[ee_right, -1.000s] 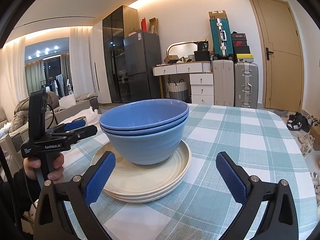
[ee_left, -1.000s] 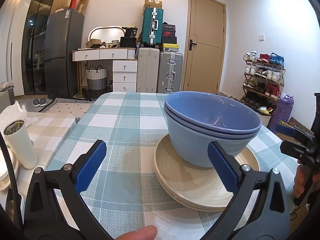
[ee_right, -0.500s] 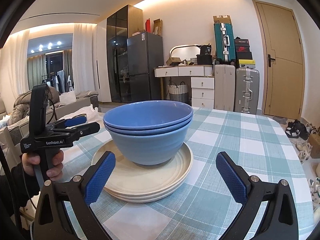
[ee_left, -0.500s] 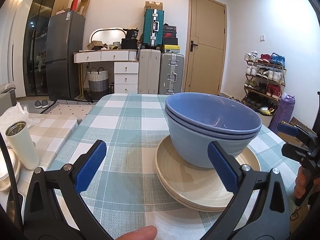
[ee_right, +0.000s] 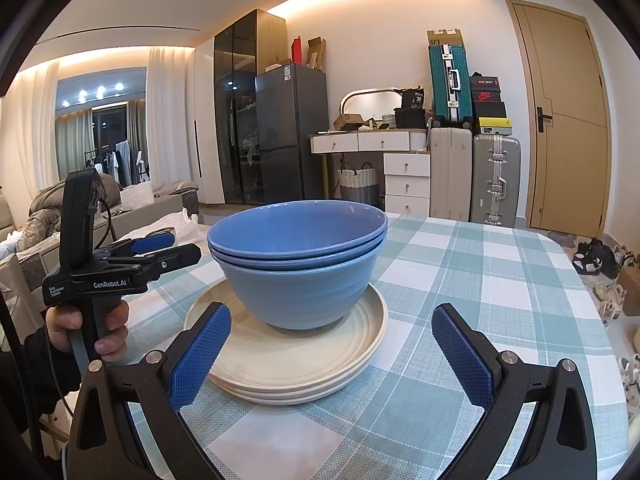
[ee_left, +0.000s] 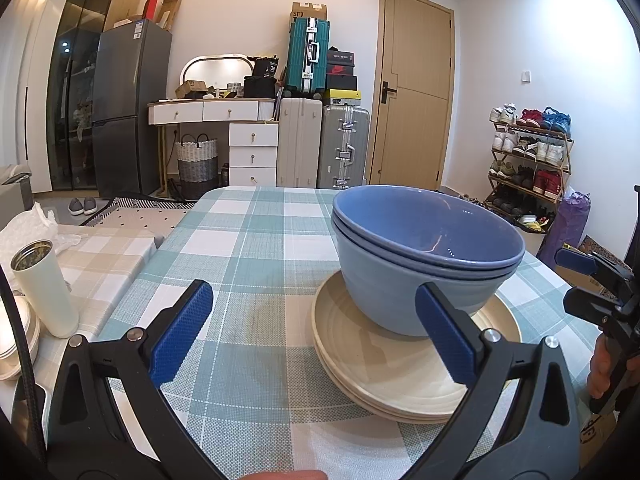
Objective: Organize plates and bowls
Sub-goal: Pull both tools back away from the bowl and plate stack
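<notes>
Two nested blue bowls (ee_left: pixel 424 256) (ee_right: pixel 300 264) stand on a stack of cream plates (ee_left: pixel 400 372) (ee_right: pixel 296 360) on the checked tablecloth. My left gripper (ee_left: pixel 316 336) is open, low over the table; its right pad overlaps the bowls' near side, and nothing sits between its fingers. My right gripper (ee_right: pixel 332 356) is open too, just short of the plates, holding nothing. Each gripper shows in the other's view: the left gripper (ee_right: pixel 160 252) in a hand at the left, the right gripper (ee_left: pixel 592 280) at the right edge.
A white tumbler (ee_left: pixel 44 288) stands on a side surface left of the table, next to white dishes (ee_left: pixel 16 340). Suitcases (ee_left: pixel 324 144), a drawer unit, a fridge and a door line the far wall. A shoe rack (ee_left: pixel 528 160) stands at the right.
Both views have tilted and shifted slightly; the bowls and plates sit a touch lower in the frames. Both grippers stay open and the stack has not moved.
</notes>
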Motion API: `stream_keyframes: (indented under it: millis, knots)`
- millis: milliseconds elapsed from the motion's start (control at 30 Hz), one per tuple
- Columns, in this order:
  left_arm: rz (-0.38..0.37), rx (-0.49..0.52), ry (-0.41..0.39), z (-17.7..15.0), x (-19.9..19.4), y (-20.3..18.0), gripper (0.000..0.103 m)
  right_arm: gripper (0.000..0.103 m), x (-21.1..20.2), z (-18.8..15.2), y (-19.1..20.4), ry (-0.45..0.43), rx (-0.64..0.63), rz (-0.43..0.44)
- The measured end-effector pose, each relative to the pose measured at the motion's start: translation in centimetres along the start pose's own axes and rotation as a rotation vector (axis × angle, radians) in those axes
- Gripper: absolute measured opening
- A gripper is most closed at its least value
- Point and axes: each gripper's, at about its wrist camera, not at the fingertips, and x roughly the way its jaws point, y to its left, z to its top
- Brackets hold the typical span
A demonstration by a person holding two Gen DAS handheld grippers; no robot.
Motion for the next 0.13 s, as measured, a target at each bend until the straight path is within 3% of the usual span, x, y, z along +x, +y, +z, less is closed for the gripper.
stream_keyframes:
  millis: [133]
  knots:
    - [-0.004, 0.002, -0.003, -0.03, -0.04, -0.15, 0.101, 0.102, -0.05, -0.04, 0.1, -0.001, -0.003, 0.0]
